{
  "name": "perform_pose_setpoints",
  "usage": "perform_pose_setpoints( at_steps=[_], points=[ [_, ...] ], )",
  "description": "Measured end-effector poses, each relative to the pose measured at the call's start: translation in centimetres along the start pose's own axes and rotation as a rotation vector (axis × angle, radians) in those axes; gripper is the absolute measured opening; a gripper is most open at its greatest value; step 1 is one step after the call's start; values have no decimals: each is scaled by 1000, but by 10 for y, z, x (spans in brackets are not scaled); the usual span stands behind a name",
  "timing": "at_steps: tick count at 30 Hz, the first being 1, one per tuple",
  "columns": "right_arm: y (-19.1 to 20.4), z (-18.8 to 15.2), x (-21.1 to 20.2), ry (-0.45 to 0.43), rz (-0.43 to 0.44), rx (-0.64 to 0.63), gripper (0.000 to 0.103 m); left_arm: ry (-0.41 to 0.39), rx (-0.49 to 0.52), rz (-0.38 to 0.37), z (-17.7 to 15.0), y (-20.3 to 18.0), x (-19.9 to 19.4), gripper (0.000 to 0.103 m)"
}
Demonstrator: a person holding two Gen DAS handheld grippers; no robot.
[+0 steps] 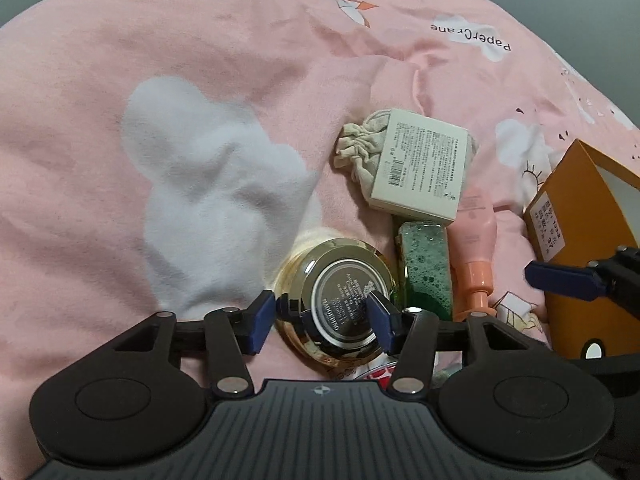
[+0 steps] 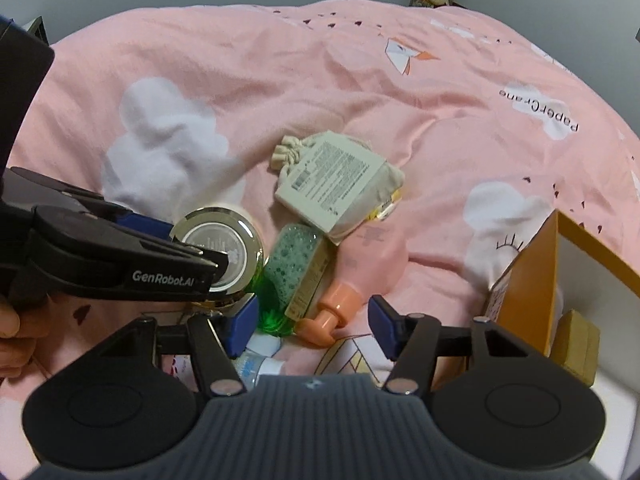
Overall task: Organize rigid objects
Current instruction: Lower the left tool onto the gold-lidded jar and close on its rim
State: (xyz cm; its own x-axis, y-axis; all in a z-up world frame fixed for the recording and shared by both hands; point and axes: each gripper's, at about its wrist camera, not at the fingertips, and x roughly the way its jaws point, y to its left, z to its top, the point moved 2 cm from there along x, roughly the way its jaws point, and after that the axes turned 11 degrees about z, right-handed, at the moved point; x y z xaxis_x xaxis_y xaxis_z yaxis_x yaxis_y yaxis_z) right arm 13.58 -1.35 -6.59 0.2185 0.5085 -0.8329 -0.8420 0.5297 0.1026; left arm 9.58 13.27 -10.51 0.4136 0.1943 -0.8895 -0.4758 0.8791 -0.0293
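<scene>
On the bed (image 2: 320,92), the jar (image 1: 340,304) lies left of the soap bar (image 1: 428,268); the carton (image 1: 420,164) sits behind them on the pouch (image 1: 356,144). The open box (image 2: 560,280) stands at my right.

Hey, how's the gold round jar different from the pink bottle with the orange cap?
The gold jar is round, squat and shiny; the pink bottle is long, slim and matte. The jar shows a labelled circular face to the camera; the bottle lies on its side, cap toward the camera. The left tool brackets the jar; nothing brackets the bottle. Both rest on the pink bedding.
</scene>
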Motion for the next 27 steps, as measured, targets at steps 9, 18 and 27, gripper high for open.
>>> perform_pose_setpoints(
  at_steps=[9, 18, 27],
  points=[
    [-4, -3, 15, 25, 15, 19, 47, -82, -57, -54, -7, 9, -26, 36],
    [-4, -3, 18, 34, 24, 24, 47, -121, -90, -152, -5, 1, -35, 35],
    [-6, -2, 16, 30, 16, 20, 47, -138, -117, -205, -6, -5, -36, 28]
  ],
)
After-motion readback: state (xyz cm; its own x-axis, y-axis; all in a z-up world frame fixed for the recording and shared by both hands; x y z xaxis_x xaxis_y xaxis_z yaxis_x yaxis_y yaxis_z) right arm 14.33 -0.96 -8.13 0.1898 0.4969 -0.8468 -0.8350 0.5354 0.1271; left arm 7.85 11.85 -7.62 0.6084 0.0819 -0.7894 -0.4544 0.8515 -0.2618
